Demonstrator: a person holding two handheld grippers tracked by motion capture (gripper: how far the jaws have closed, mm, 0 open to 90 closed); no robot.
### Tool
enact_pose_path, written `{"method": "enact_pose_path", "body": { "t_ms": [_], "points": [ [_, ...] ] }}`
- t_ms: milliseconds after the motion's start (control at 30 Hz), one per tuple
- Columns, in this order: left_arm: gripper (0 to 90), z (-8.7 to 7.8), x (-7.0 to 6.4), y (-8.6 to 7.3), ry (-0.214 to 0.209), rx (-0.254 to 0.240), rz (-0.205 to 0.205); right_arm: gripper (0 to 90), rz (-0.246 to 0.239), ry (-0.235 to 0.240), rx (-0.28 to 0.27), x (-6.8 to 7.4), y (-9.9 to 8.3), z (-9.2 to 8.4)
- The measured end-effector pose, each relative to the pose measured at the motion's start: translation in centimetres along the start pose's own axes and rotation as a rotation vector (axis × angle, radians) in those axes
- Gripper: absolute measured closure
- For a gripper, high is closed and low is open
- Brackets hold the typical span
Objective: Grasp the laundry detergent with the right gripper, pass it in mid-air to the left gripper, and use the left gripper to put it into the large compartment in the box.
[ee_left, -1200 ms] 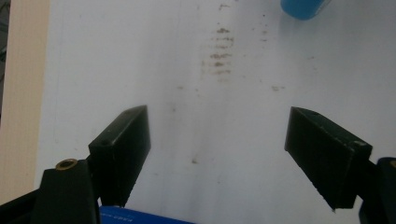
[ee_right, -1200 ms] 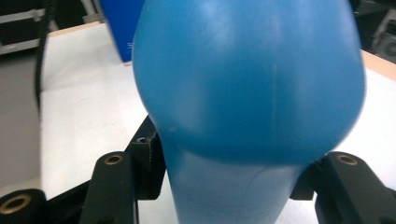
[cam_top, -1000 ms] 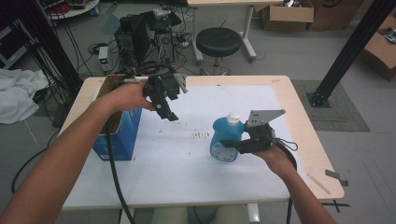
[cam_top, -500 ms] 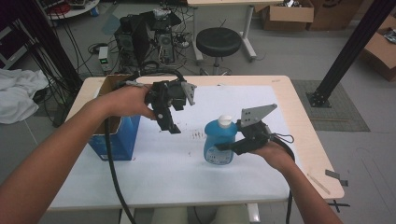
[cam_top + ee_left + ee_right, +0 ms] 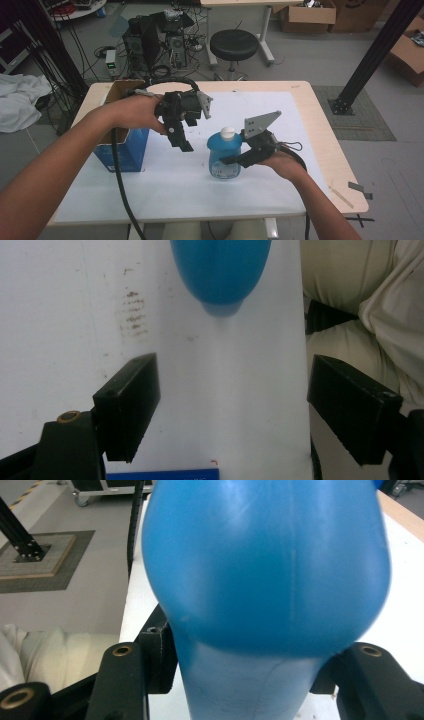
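A blue bottle (image 5: 223, 156) with a white cap (image 5: 227, 132) stands upright near the middle of the white mat. My right gripper (image 5: 235, 160) is shut on its lower body from the right; in the right gripper view the bottle (image 5: 265, 565) bulges between the two jaws. To the bottle's left, my left gripper (image 5: 186, 134) hangs above the mat and points down, open. Its jaws have just been opening a little, with nothing between them. In the left gripper view, the left gripper (image 5: 232, 400) looks down at the mat, with the bottle (image 5: 220, 270) at the top edge.
An open blue box (image 5: 122, 150) stands at the table's left side, under my left forearm. The wooden table (image 5: 320, 115) carries a white mat. Behind it are a black stool (image 5: 234, 45), computer gear and cables (image 5: 155, 35). A black post foot (image 5: 345, 105) stands at the right.
My right gripper has carried the bottle leftward, toward the middle of the mat. My left gripper has moved right, away from the blue box and closer to the bottle.
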State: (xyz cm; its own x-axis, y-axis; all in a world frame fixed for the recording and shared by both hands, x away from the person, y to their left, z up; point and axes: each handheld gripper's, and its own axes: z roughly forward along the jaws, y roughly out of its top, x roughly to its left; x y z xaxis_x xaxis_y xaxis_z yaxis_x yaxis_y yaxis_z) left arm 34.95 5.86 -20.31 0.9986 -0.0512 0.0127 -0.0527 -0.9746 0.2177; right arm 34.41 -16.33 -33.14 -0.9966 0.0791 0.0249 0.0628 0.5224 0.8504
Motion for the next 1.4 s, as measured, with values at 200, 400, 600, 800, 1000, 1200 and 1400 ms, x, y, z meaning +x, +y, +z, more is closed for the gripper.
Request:
{"method": "enact_pose_path", "body": {
  "t_ms": [200, 400, 600, 800, 1000, 1200, 1400],
  "points": [
    [21.5, -0.3, -0.2, 0.3, -0.005, -0.011, -0.007, 44.2, -0.021, 0.025, 0.019, 0.0, 0.5, 1.4],
    [21.2, -0.3, -0.3, 0.6, 0.001, -0.003, -0.006, 44.2, -0.038, 0.04, 0.026, 0.1, 1.0, 2.4],
    [20.6, -0.1, -0.2, 0.7, 0.006, 0.001, -0.014, 44.3, -0.056, 0.044, 0.031, 0.0, 1.6, 3.4],
    [20.6, 0.1, 0.0, 0.7, 0.009, -0.002, -0.023, 44.3, -0.054, 0.042, 0.033, -0.3, 1.9, 4.1],
    [20.7, 0.3, 0.4, 0.6, 0.017, 0.0, -0.041, 44.3, -0.063, 0.049, 0.03, -0.4, 2.4, 4.8],
    [20.7, 0.6, 0.6, 0.5, 0.015, -0.002, -0.051, 44.2, -0.071, 0.049, 0.035, -0.3, 2.9, 5.3],
    [20.7, 1.0, 1.0, 0.1, 0.013, -0.011, -0.068, 44.2, -0.077, 0.04, 0.033, -0.6, 3.2, 5.5]
  ]
}}
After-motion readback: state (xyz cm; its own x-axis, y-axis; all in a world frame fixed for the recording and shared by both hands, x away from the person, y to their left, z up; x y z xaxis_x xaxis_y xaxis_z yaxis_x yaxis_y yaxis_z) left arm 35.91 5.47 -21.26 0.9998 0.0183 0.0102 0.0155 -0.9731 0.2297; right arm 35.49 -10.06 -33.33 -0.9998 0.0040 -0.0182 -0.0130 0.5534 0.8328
